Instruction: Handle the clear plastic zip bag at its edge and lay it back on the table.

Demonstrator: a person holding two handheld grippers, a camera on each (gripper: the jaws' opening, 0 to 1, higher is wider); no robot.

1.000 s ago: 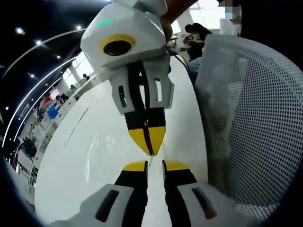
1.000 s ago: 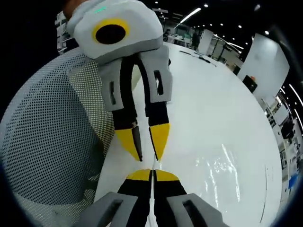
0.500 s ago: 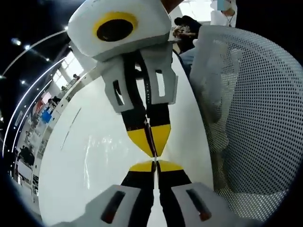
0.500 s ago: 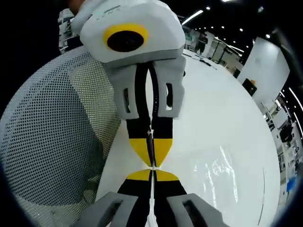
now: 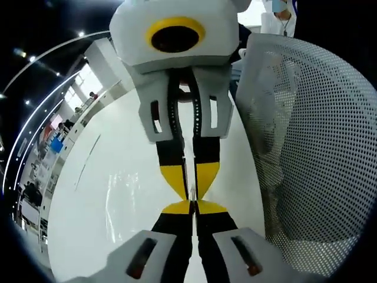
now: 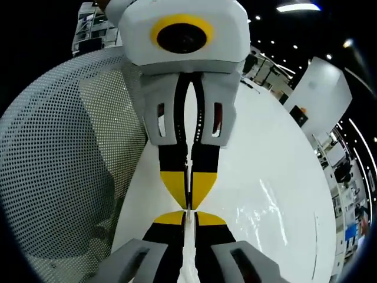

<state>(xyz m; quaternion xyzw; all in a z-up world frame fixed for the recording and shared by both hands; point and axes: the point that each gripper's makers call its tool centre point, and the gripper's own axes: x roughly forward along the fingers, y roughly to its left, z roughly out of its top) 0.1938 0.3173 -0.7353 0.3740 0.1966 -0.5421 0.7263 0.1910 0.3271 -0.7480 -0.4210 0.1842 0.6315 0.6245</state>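
white table [image 5: 94, 194] | left tool [image 5: 189, 206] clamped on zip bag [image 6: 265, 209] edge | right tool [image 6: 188, 217] likewise

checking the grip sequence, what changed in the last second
The left hand-held gripper closed from open to shut on the clear zip bag edge, tip to tip with the right hand-held gripper, which was already shut. The other gripper looms larger in each view. White table and mesh chair unchanged.
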